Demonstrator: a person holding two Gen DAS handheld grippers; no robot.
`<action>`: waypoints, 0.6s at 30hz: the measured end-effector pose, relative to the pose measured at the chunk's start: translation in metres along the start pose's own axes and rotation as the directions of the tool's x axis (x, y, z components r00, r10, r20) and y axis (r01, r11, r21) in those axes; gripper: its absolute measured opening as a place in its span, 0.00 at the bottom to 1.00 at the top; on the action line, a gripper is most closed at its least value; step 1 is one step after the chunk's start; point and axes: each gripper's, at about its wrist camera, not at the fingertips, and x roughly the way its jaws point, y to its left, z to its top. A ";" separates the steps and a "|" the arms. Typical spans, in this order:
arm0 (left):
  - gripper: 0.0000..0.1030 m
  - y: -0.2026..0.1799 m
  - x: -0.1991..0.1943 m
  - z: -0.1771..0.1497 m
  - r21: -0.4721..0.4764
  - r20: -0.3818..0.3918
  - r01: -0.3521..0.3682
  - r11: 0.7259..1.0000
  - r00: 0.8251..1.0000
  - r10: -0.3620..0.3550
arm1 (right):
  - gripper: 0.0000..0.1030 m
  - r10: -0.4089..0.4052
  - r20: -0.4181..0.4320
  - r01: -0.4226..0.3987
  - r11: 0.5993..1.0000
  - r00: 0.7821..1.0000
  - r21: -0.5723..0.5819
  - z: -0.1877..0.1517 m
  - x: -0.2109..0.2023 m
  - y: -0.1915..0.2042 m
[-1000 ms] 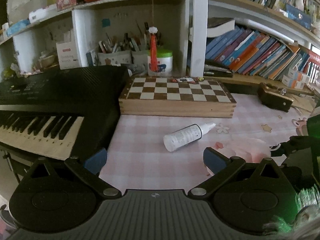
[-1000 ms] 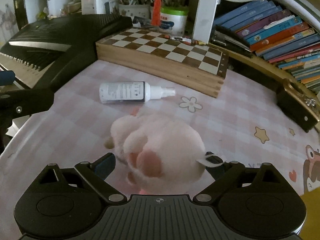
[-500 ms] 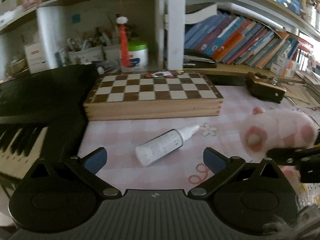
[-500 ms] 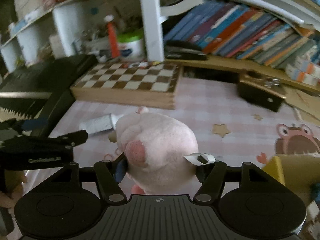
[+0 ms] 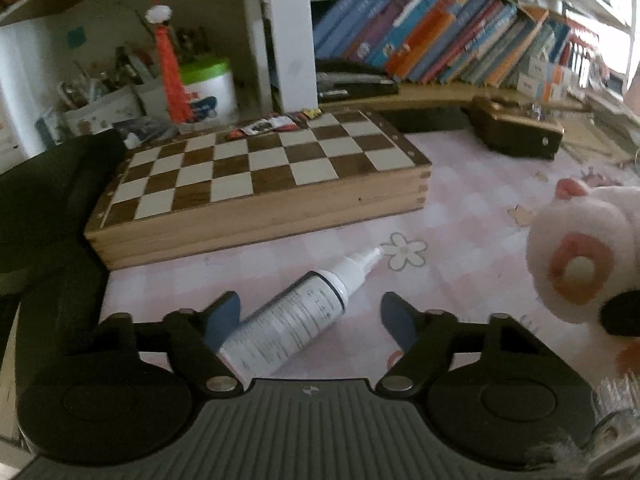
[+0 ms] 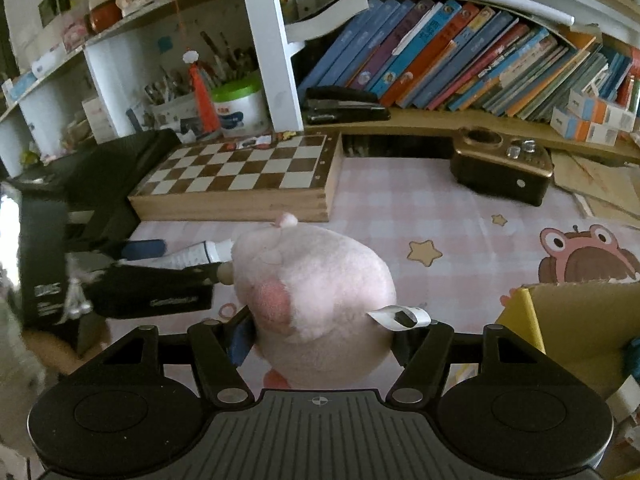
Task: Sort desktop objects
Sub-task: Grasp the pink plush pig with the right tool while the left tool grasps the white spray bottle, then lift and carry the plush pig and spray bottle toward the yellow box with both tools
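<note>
A white spray bottle (image 5: 296, 316) lies on the pink checked tablecloth, its base between the fingers of my open left gripper (image 5: 310, 318). The left finger pad is close to the bottle; I cannot tell if it touches. My right gripper (image 6: 320, 336) is shut on a pink plush paw toy (image 6: 316, 300) and holds it above the cloth. The toy also shows at the right edge of the left wrist view (image 5: 580, 264). The bottle (image 6: 196, 254) and left gripper show to the left in the right wrist view.
A wooden chessboard box (image 5: 256, 184) lies behind the bottle. A black keyboard (image 5: 44, 208) sits at left. A dark radio (image 6: 500, 172) stands at back right. A yellow cardboard box (image 6: 580, 320) is at the right. Shelves with books (image 6: 460, 64) and pen cups (image 6: 236, 104) line the back.
My left gripper moved forward until the bottle's base lies between its fingers. My right gripper closed on the plush toy, lifted it and carried it rightward.
</note>
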 end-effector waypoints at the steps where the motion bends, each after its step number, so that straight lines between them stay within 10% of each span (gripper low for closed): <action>1: 0.63 0.001 0.005 0.001 0.009 -0.011 0.007 1.000 1.000 -0.007 | 0.65 0.003 -0.002 -0.003 1.000 1.000 -0.002 -0.001 0.000 0.000; 7: 0.30 0.002 0.015 0.008 0.044 -0.110 0.064 0.997 0.992 -0.059 | 0.65 0.013 -0.017 -0.013 1.000 1.000 -0.005 -0.004 0.001 0.001; 18: 0.29 -0.002 -0.003 -0.008 -0.024 -0.096 0.085 0.996 0.992 -0.087 | 0.64 0.027 -0.022 -0.027 1.000 0.999 0.005 -0.008 0.001 0.003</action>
